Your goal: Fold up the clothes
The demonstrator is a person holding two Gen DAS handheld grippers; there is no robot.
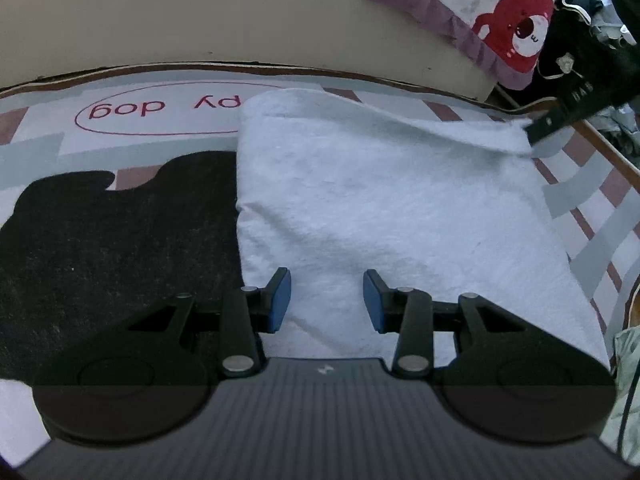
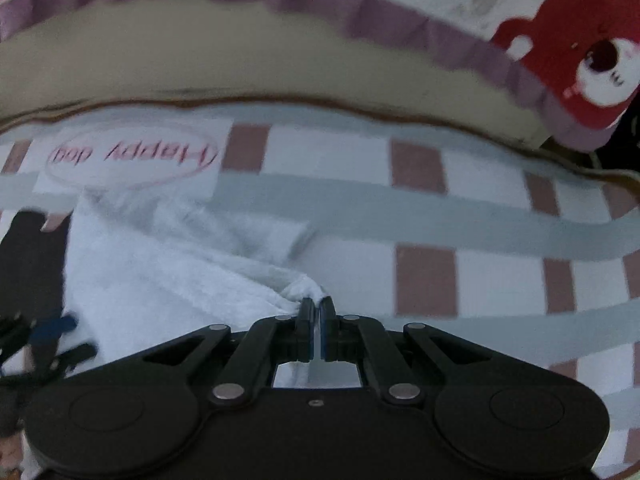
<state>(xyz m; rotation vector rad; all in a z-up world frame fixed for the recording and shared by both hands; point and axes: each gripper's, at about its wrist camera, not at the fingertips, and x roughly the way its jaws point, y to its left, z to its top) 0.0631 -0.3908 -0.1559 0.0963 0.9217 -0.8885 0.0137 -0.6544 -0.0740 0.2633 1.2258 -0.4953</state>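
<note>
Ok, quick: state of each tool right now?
Left tool: open, holding nothing, over the white towel.
Right tool: closed on the towel's corner.

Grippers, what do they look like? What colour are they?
Both are black, with jointed link arms pinned by shiny silver rivets and round discs at the base. The left gripper has blue pads and a grey ribbed body. The right gripper looks alike.

A checked mat (image 1: 592, 200) printed "Happy dog" carries a white towel (image 1: 380, 208); a black patch (image 1: 120, 248) lies beside it.
</note>
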